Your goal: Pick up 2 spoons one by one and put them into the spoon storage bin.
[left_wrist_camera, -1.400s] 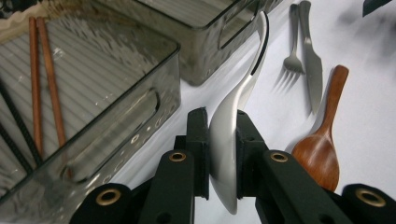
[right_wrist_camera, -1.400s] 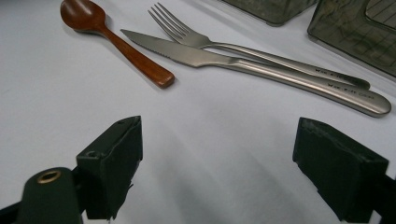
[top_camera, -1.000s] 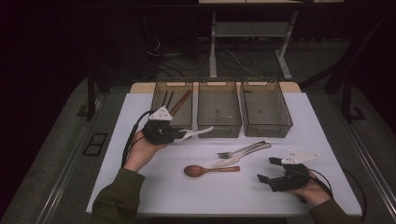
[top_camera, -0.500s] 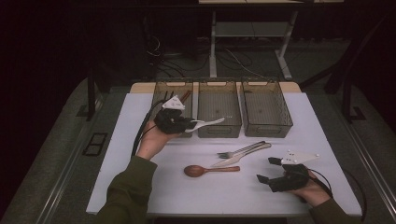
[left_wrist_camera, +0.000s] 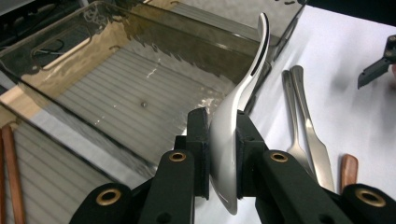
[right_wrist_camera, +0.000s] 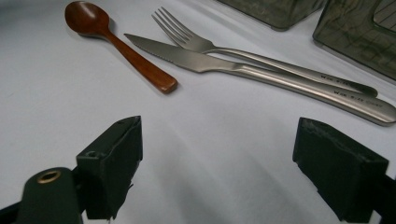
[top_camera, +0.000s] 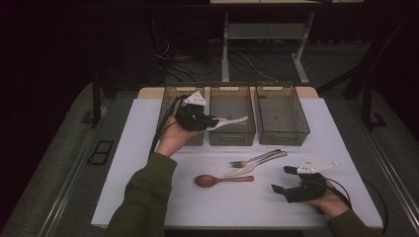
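My left gripper (top_camera: pixel 201 120) (left_wrist_camera: pixel 222 140) is shut on the bowl of a metal spoon (top_camera: pixel 231 121) (left_wrist_camera: pixel 236 116). The spoon's handle points out over the middle clear bin (top_camera: pixel 232 134) (left_wrist_camera: pixel 116 100). On the white table lie a fork (top_camera: pixel 254 158) (right_wrist_camera: pixel 243 50), a knife (top_camera: pixel 257 166) (right_wrist_camera: pixel 243 70) and a wooden spoon (top_camera: pixel 220 179) (right_wrist_camera: pixel 119 49). My right gripper (top_camera: pixel 280 179) (right_wrist_camera: pixel 219 172) rests on the table to the right of them. It is open, with nothing between its pads.
Three clear bins stand in a row at the table's far side. The left bin (top_camera: pixel 169 96) holds brown chopsticks (left_wrist_camera: pixel 11 177); the right bin (top_camera: pixel 282 131) looks bare. A cable trails from each gripper. Dark floor and a desk frame lie beyond the table.
My left hand has carried the metal spoon up and to the right, from in front of the left bin to the near edge of the middle bin. The right hand has stayed put.
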A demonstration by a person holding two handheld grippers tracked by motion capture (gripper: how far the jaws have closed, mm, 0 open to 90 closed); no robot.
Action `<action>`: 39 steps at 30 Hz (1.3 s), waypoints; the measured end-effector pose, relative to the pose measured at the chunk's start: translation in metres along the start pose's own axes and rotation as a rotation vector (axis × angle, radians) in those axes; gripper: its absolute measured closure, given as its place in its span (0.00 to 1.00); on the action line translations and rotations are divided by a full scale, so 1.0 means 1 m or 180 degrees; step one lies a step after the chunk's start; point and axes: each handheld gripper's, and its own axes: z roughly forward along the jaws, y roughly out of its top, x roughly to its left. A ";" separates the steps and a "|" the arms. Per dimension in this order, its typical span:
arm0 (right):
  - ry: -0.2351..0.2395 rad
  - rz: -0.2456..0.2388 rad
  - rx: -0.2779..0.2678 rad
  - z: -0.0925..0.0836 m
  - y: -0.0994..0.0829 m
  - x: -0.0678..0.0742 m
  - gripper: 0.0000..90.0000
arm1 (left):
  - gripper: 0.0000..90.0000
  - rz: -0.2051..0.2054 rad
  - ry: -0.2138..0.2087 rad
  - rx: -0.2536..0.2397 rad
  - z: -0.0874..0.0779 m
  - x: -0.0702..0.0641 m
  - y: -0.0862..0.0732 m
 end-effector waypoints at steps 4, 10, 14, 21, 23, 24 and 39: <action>0.0015 -0.0016 -0.0005 0.000 0.000 0.001 0.18 | 0.88 0.0051 0.0021 0.0046 0.009 0.005 0.007; 0.0002 -0.0069 0.0014 0.000 0.000 0.004 0.18 | 0.88 0.0052 -0.0006 0.0197 0.029 0.013 0.012; 0.0015 -0.0055 0.0019 0.000 0.000 0.004 0.17 | 0.88 -0.0016 -0.0006 0.0287 0.046 0.014 0.012; -0.0007 -0.0054 0.0001 -0.001 -0.001 0.003 0.18 | 0.88 -0.0138 -0.0008 0.0540 0.064 0.018 0.005; -0.0006 -0.0054 -0.0003 -0.001 -0.001 0.003 0.18 | 0.88 -0.0147 -0.0013 0.0612 0.066 0.019 0.003; -0.0008 -0.0057 -0.0003 -0.002 -0.001 0.003 0.17 | 0.88 -0.0176 -0.0028 0.0632 0.067 0.018 0.003; -0.0018 -0.0055 -0.0013 -0.003 -0.001 0.002 0.18 | 0.61 -0.0350 -0.0155 0.0378 0.062 0.017 0.005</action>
